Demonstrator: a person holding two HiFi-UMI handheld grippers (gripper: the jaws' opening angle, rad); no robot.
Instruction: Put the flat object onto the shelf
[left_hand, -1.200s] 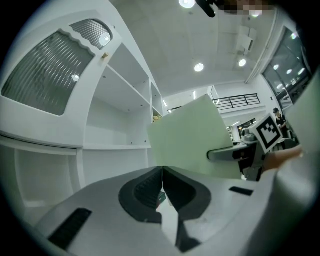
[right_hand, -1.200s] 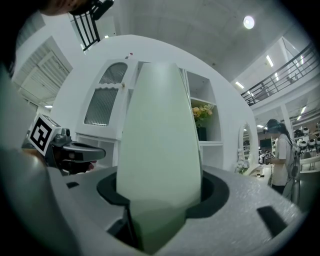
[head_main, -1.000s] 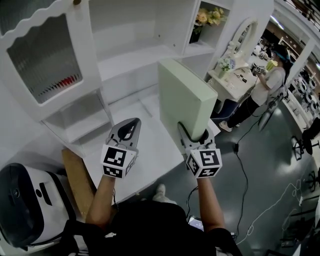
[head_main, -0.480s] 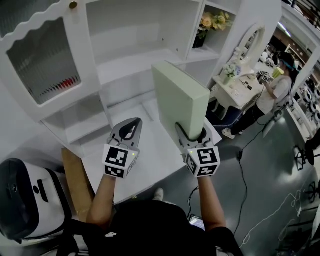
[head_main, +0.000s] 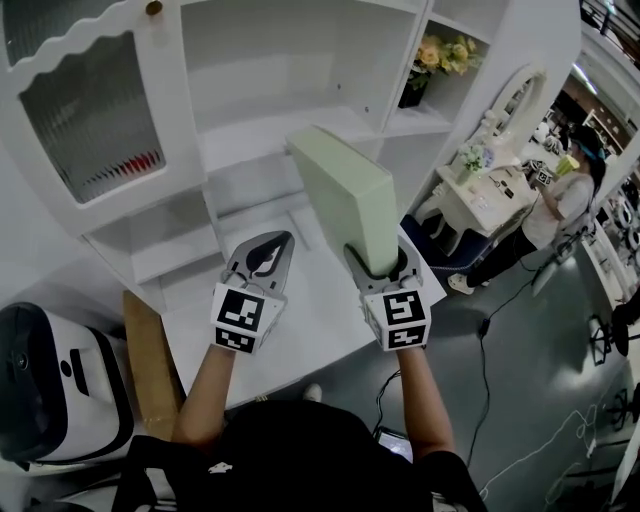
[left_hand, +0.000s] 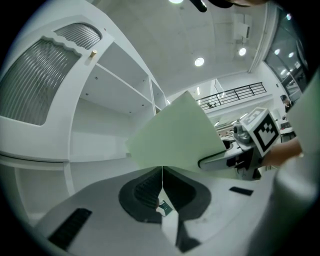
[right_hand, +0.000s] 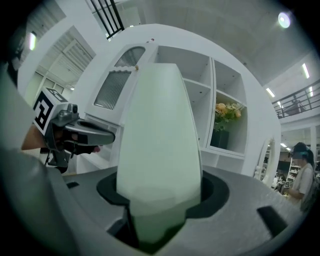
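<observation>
1. Two claws are in my view. The right claw (head_main: 375, 262) is clamped on the lower edge of a thick, pale green board (head_main: 340, 195), with its jaws pressing the board's two broad faces.
2. The board stands upright out of the right claw. It rises ahead of the claw toward the white cabinet, and I see its top corner in front of the open shelf (head_main: 270, 125), not resting on it.
3. The left claw (head_main: 262, 258) has its jaws together with nothing between them. It sits just beside the right claw, left of the board, and I see no contact with it.
4. Below both claws lies the white counter (head_main: 300, 325).
5. Ahead and left of the left claw is a door with ribbed glass (head_main: 85, 110).
6. Ahead and right of the right claw, yellow flowers (head_main: 440, 58) stand in a side compartment. Farther right, a person (head_main: 565, 190) stands on the floor.
</observation>
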